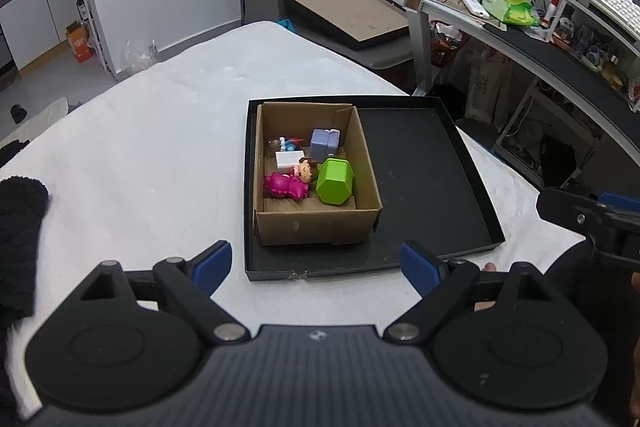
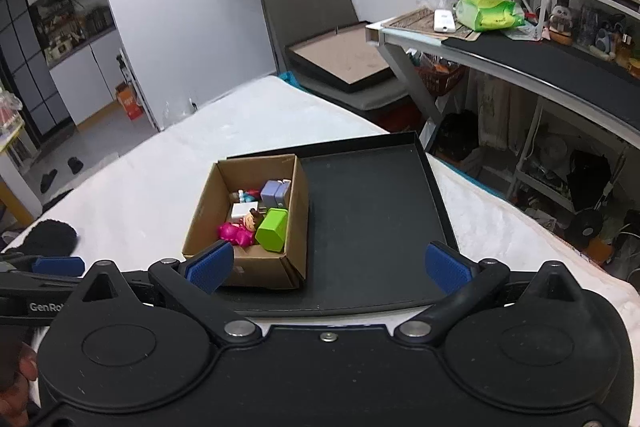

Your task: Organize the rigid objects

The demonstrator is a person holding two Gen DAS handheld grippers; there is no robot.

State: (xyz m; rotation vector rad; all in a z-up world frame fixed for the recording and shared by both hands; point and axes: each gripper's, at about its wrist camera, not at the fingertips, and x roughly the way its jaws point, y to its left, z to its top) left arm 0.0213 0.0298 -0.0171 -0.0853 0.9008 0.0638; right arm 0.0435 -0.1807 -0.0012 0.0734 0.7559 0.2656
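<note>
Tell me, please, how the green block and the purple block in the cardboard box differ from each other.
The green block is bright lime with a hexagonal face; the purple block is pale lilac and squarer. The green block looks larger than the purple block. The green block lies toward the near end of the cardboard box, the purple block behind it toward the far end. Both lie along the box's right wall.

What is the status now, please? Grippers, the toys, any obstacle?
Left gripper open, empty. Right gripper open, empty. Green hexagonal block, pink doll figure, lilac block inside brown cardboard box on black tray. Nothing blocking.
</note>
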